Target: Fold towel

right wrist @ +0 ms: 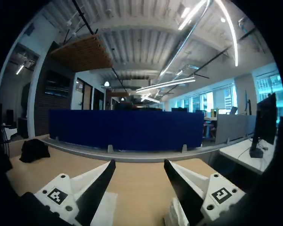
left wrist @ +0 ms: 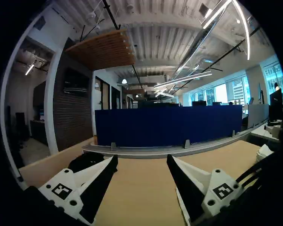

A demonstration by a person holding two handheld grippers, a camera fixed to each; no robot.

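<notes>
Left claw [left wrist: 141, 157]: wide, empty, over desk [left wrist: 141, 192]. Right claw [right wrist: 139, 162]: wide, empty; towel [right wrist: 108, 207] just below, beside one finger. Risk: off-edge grab pinches one layer, towel bunches.

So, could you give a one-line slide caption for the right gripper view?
Open right claw over a white cloth towel on a light wooden table, dark blue partition wall behind.

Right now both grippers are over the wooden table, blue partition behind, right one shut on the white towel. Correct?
No. The right gripper is open, jaws apart, per the right gripper view; the white towel lies beneath it. Rest holds: it and the left gripper over the wooden table, blue partition behind.
</notes>
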